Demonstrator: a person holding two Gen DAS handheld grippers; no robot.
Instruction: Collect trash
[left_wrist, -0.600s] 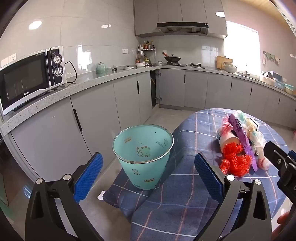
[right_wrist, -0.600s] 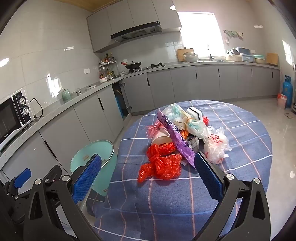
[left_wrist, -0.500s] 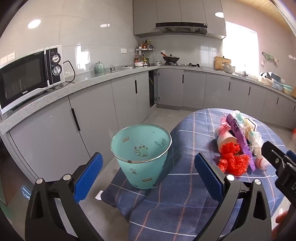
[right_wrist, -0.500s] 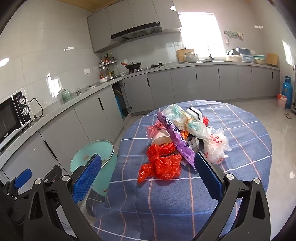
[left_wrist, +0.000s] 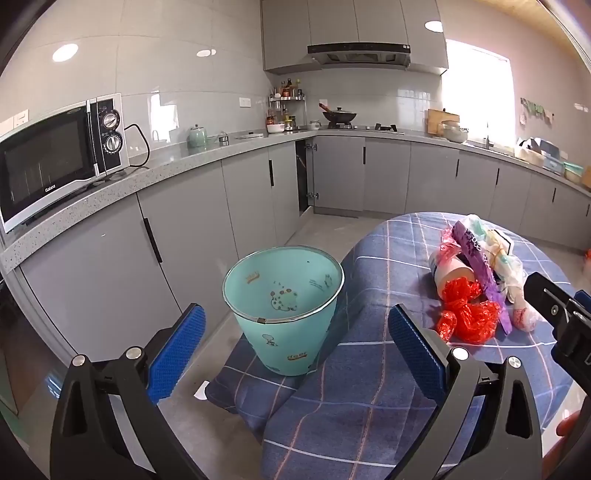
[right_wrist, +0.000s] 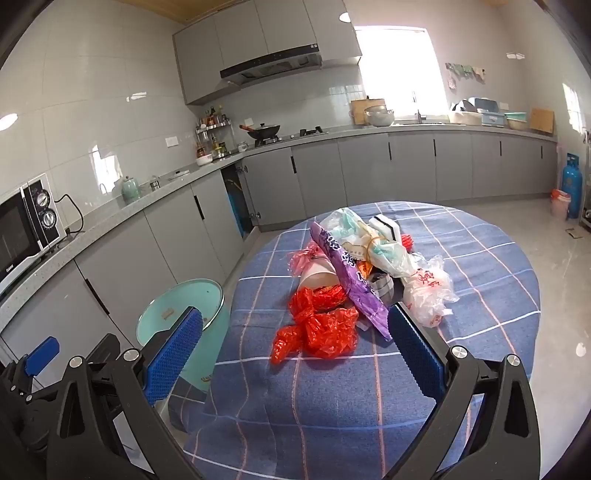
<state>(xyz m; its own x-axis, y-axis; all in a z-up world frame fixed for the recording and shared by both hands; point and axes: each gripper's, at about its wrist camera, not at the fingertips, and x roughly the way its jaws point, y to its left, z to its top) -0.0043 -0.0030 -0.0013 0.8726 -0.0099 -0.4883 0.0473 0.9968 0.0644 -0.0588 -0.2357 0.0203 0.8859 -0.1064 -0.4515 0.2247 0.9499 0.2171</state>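
We hold our left gripper (left_wrist: 295, 354) and right gripper (right_wrist: 295, 354) spread wide, both empty. The trash pile (right_wrist: 354, 280) lies on the table (right_wrist: 480, 258), the teal bin (left_wrist: 284, 306) at its left.

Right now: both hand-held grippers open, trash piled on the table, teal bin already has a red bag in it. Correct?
Not quite. The bin holds no red bag; the left wrist view shows its inside bare. The red bag lies in the trash pile on the table. Left hand-held gripper and right hand-held gripper are open.
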